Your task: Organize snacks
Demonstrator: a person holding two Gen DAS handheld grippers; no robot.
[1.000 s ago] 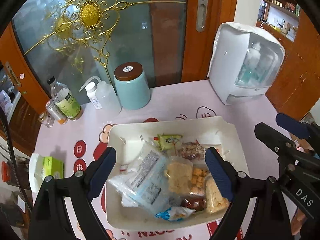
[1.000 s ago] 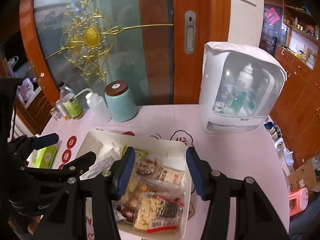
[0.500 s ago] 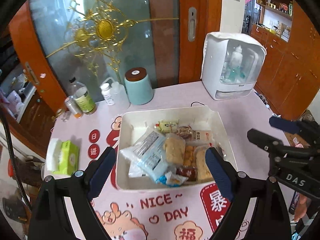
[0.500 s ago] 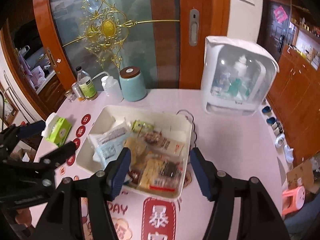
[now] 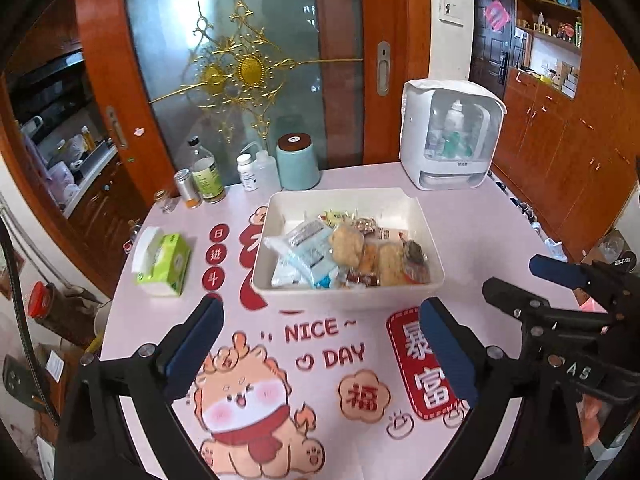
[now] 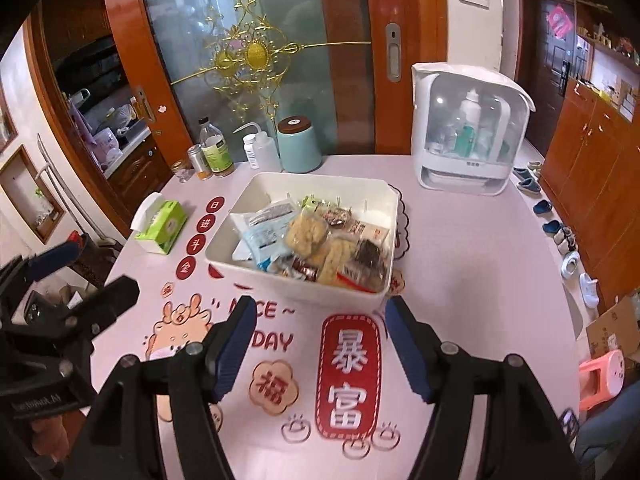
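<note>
White bin (image 5: 348, 292) full of snack packets (image 5: 344, 252) sits on table (image 5: 480, 232) just ahead of both tongs. Left tongs (image 5: 320, 344) wide open, empty, jaws just opened further. Right tongs (image 6: 320, 344) open, empty, also just widening. Green tissue box (image 5: 164, 258) ahead-left of left tongs.

Even, soft indoor light, bright on the pink tablecloth (image 5: 472, 224). Faint shadows only. Pale reflections sit on the frosted glass door (image 6: 256, 52) at the far side. Heavy fisheye bending, black corners, slight blur near the lens.
</note>
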